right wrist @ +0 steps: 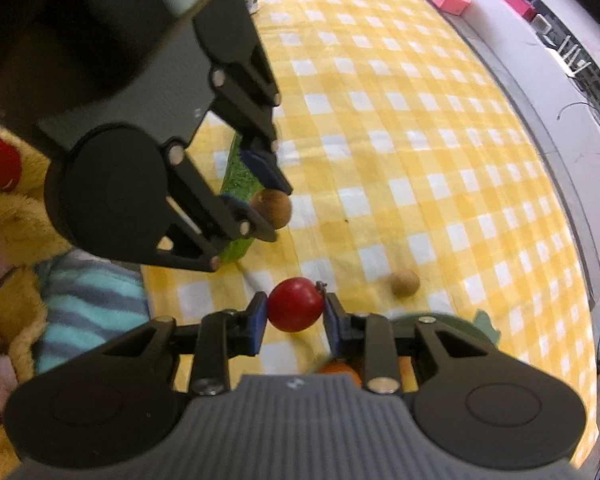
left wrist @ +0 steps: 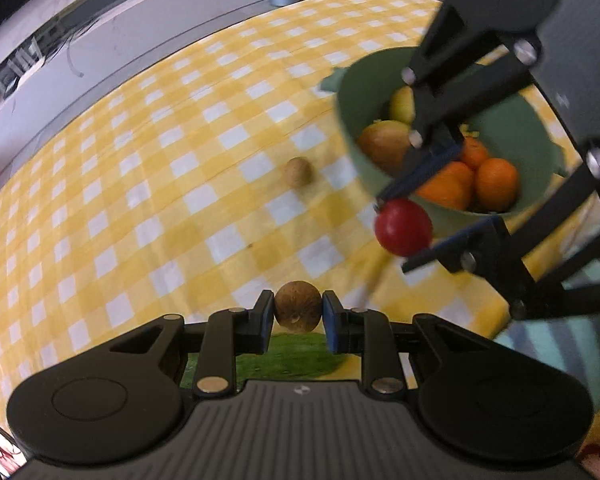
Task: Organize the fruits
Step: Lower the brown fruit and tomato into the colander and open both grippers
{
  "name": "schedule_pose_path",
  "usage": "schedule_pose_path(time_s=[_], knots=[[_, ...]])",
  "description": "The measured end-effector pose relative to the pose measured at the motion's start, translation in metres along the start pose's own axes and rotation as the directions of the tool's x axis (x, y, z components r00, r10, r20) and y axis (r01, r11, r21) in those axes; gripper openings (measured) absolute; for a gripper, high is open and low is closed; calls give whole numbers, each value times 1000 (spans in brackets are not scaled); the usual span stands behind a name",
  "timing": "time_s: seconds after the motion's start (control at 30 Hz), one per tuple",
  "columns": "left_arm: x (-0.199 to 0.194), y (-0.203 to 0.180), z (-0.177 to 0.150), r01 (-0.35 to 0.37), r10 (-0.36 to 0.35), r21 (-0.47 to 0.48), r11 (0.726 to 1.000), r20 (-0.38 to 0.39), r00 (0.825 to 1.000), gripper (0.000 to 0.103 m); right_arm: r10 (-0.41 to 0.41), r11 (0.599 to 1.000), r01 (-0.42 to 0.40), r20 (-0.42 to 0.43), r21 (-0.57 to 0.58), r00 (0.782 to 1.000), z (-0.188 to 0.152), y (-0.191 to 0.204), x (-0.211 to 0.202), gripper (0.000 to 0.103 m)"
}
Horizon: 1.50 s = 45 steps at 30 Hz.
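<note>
Gripping a brown fruit [left wrist: 298, 307], left gripper [left wrist: 298, 314]; no writing legible.

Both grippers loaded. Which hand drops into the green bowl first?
Likely right: its gripper holds the red fruit at the bowl rim. The left gripper holds the brown fruit farther away.

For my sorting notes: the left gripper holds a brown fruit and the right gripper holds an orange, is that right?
Not quite: the right gripper holds a red fruit, not an orange, as the right wrist view shows. The left gripper does hold a brown fruit.
</note>
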<state>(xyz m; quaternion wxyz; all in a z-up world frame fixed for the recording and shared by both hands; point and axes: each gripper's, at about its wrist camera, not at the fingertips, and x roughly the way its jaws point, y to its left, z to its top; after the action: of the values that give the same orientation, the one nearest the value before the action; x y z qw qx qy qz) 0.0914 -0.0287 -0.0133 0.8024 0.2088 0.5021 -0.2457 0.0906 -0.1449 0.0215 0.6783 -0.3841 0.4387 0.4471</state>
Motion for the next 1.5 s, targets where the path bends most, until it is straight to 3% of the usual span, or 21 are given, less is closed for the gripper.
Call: schedule_pose_path(time_s=[0.3,0.47,1.03,1.5], knots=[[-16,-40,35,21,-26,64,998,83,996,28,-69,995,69,-1,75,998,-41,-10,-28,26],[-5,-59,58,44,-52,85,995,98,994,28,-101,988,104,-31,114,994,-68,-16,-32,26],[56,-73,91,103,-107,121,987,25,994,28,-146,962,170,-123,213,982,-112,-58,-1,26],[57,-68,94,141,-143,128,982,7,990,28,-112,967,143,-152,211,982,-114,-68,20,27]])
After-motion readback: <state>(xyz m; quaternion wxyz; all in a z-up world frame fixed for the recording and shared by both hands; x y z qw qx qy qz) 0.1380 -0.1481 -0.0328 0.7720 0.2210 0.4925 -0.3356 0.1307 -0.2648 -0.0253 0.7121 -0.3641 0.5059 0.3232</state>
